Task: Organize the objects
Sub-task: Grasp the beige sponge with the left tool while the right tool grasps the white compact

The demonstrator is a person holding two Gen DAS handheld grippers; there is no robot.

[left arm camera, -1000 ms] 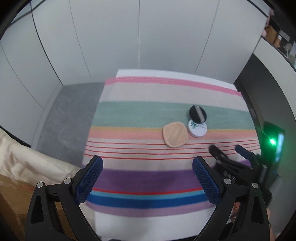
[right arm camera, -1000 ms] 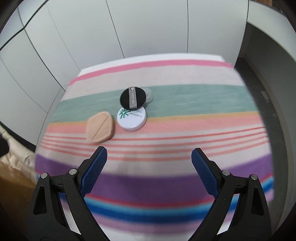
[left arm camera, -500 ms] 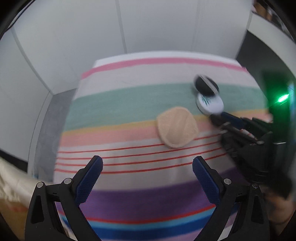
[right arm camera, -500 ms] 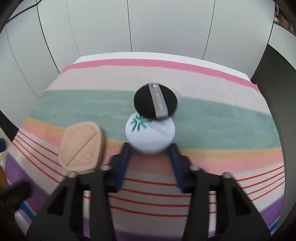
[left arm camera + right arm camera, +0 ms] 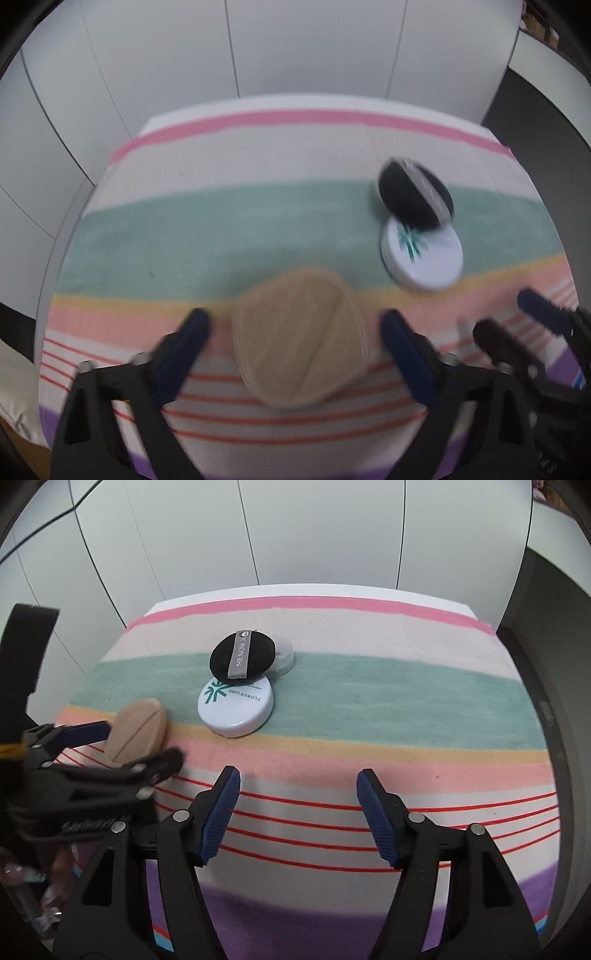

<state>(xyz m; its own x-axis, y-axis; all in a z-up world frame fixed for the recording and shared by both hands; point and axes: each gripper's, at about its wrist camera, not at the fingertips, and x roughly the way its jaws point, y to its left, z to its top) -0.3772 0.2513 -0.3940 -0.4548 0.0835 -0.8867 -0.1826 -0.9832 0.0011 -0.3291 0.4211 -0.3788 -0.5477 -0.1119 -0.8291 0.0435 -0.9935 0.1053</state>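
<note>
The beige puff (image 5: pixel 301 338), blurred in the left wrist view, lies on the striped cloth (image 5: pixel 221 229) over the tabletop, between the spread fingers of the left gripper (image 5: pixel 295 325); whether they touch it cannot be told. Beyond it sits a white round lid (image 5: pixel 236 705) printed in teal, with a black puff (image 5: pixel 243 655) leaning on it and half hiding a clear case (image 5: pixel 284 657). The right gripper (image 5: pixel 297 786) hangs over the cloth, fingers apart and holding nothing.
</note>
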